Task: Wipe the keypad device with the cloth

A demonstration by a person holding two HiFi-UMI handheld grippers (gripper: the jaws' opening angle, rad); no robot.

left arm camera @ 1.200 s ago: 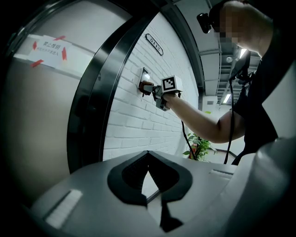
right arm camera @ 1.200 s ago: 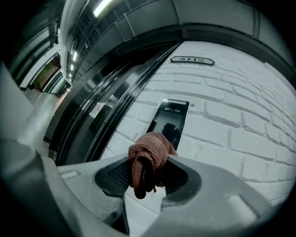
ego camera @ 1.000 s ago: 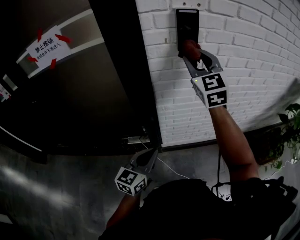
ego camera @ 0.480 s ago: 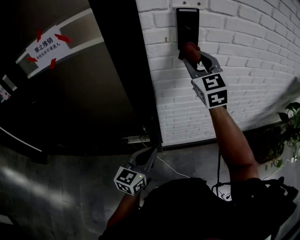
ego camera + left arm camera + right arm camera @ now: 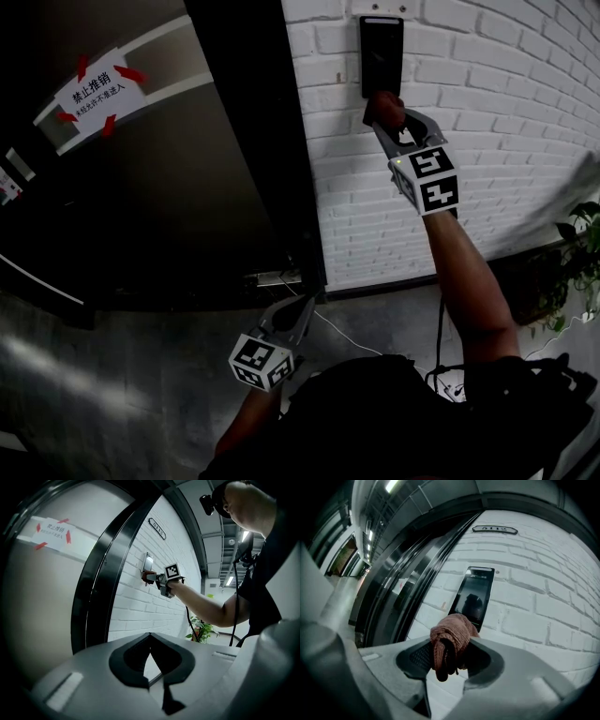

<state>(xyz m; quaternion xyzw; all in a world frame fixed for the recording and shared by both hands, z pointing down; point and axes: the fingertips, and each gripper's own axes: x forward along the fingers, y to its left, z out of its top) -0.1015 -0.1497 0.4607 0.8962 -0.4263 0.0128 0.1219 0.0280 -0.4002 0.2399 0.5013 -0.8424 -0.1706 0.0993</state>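
Right hand-held gripper: clamped on knitted cloth, bunched against keypad device lower edge for wiping. Left hand-held gripper: closed, empty, parked well below keypad device.

A dark door adjoins the brick wall.

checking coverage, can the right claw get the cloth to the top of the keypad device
Probably yes: the right claw, shut on the cloth, sits at the lower edge of the keypad device, and nothing stands between it and the top; only brick wall lies around.
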